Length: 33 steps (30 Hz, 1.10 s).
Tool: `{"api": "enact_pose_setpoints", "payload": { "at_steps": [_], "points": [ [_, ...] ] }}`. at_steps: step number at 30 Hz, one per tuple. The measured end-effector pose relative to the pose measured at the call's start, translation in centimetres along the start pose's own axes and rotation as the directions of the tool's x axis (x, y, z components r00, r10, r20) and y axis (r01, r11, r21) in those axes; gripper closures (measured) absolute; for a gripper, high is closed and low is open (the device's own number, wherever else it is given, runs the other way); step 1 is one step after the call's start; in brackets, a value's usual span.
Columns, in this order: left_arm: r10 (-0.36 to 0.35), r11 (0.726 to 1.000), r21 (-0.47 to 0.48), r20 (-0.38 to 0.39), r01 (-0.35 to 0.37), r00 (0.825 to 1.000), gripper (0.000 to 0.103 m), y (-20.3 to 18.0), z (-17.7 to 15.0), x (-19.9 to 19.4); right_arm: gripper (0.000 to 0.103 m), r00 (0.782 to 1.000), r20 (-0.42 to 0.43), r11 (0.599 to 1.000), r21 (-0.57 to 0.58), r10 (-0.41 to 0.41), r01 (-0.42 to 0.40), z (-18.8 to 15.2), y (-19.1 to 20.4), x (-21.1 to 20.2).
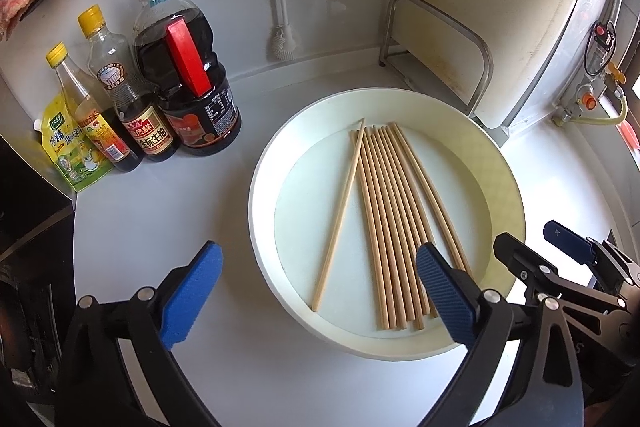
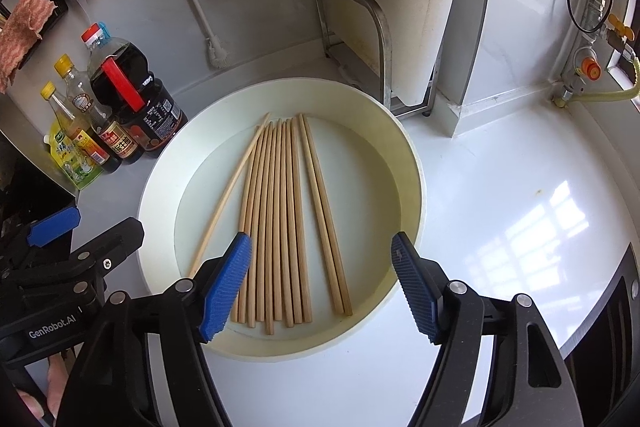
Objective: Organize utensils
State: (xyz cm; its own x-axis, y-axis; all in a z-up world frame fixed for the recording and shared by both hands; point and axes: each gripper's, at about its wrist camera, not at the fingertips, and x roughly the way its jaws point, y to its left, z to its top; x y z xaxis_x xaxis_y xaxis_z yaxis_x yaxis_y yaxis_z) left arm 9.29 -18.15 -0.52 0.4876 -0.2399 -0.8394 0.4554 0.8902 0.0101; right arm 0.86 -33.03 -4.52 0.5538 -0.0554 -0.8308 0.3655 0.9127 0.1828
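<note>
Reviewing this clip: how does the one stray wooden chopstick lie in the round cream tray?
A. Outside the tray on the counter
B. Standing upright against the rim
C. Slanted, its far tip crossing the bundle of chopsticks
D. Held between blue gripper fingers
C: the stray wooden chopstick lies flat in the round cream tray, angled so its far tip crosses the bundle of chopsticks.

One round tray [image 2: 412, 163], eleven wooden chopsticks [image 2: 280, 219], four bottles [image 1: 188, 75], one yellow pouch [image 1: 68, 151].

Bright daylight from the right glares on the countertop [image 2: 520, 211]; fisheye edges darken.
</note>
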Motion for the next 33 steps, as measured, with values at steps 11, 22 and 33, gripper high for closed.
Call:
{"api": "enact_pose_setpoints", "payload": {
  "at_steps": [11, 22, 33],
  "points": [
    [0.008, 1.0, -0.008, 0.003, -0.008, 1.0, 0.007, 0.02, 0.07, -0.07, 0.034, 1.0, -0.008, 1.0, -0.003, -0.002, 0.001, -0.02, 0.16, 0.24],
    [0.003, 1.0, -0.016, 0.002, -0.003, 1.0, 0.007, 0.14, 0.07, 0.03, 0.034, 1.0, -0.006, 1.0, 0.0, -0.003, 0.003, -0.15, 0.24, 0.16],
    [0.011, 1.0, -0.016, -0.009, -0.011, 1.0, 0.007, -0.03, 0.09, 0.16, 0.034, 1.0, -0.006, 1.0, -0.001, 0.0, -0.001, -0.24, 0.18, 0.26]
  ]
}}
